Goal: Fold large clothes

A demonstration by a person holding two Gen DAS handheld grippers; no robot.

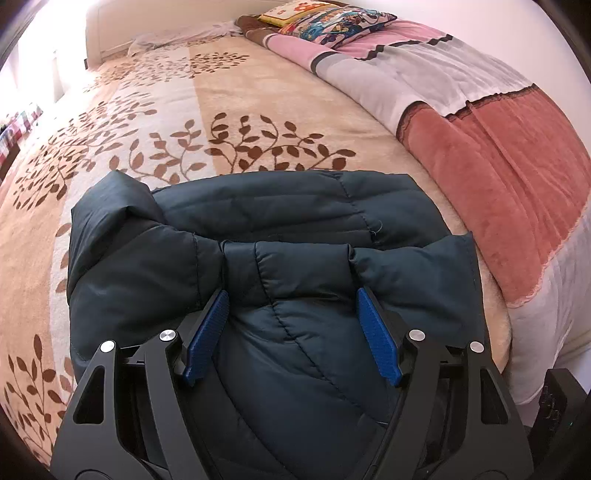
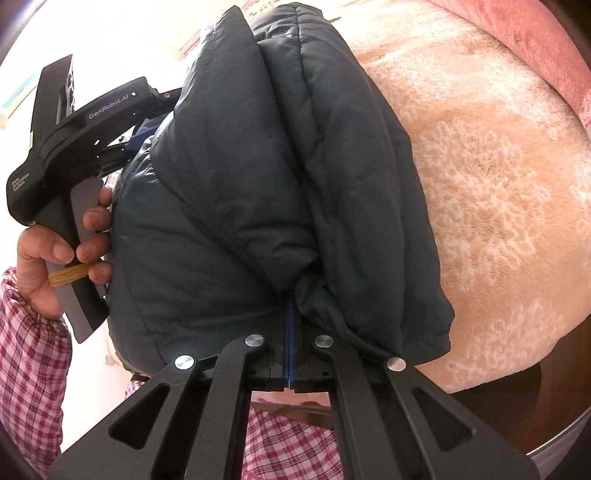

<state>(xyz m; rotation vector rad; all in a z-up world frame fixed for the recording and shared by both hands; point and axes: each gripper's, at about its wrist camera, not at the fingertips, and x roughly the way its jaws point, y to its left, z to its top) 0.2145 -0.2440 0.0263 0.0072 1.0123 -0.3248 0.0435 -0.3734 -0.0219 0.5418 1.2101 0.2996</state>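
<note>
A dark navy puffer jacket [image 1: 280,236] lies folded in thick layers on the beige bed cover near the front edge. My left gripper [image 1: 291,306] is open, its blue pads on either side of a bulging fold of the jacket. In the right wrist view the jacket [image 2: 258,177] fills the middle. My right gripper [image 2: 290,317] is shut, pinching a bunched edge of the jacket between its blue pads. The left gripper's black body [image 2: 74,140] shows at the left, held by a hand and pushed into the jacket.
The bed cover [image 1: 229,88] is beige with brown leaf prints. A pink, grey and rust blanket [image 1: 491,147] lies along the right side. Pillows [image 1: 332,18] sit at the far end. The person's plaid shirt [image 2: 33,354] is close by the bed's front edge.
</note>
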